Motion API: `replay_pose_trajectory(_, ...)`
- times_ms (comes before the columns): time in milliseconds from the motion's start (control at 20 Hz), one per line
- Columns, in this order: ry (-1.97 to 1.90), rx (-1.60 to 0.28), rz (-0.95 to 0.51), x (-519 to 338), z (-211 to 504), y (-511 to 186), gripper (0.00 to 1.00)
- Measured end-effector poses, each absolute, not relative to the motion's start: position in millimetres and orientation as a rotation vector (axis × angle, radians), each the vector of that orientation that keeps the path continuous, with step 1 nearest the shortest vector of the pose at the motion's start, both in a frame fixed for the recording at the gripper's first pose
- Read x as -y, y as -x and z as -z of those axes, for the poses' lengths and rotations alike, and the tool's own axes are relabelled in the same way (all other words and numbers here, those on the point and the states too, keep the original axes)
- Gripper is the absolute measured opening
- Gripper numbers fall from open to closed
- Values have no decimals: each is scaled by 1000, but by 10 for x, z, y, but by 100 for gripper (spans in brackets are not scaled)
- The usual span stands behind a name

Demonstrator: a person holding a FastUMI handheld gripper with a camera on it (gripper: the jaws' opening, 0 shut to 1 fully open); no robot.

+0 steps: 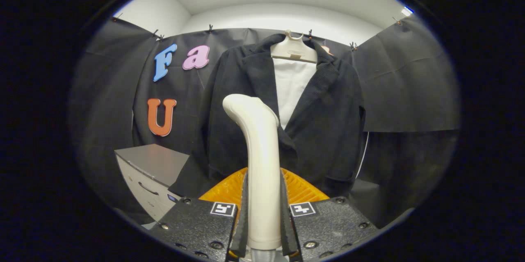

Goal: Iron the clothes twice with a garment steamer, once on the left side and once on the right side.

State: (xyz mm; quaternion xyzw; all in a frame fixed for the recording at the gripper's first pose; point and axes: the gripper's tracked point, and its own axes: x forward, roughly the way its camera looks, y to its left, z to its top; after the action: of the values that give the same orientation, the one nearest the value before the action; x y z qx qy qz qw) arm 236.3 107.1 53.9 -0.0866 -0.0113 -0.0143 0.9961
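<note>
The gripper (263, 208) is clamping both fingers on the cream steamer (258, 159), whose curved head is rising before the dark jacket (328, 122) hanging on a hanger (293, 51).

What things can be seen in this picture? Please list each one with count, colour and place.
garment steamer: one, cream, handle between the fingers, head curving toward the jacket
jacket: one, black, on the hanger, beyond the steamer
shirt: one, white, inside the jacket
hanger: one, cream, at the jacket's collar
cabinet: one, grey top, with drawers, left of the jacket
tongs: one pair, shut on the garment steamer's handle
</note>
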Motion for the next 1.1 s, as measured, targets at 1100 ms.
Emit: replay_pose_trajectory(1100, 242, -289, 111, -772, 900, -1974, 35)
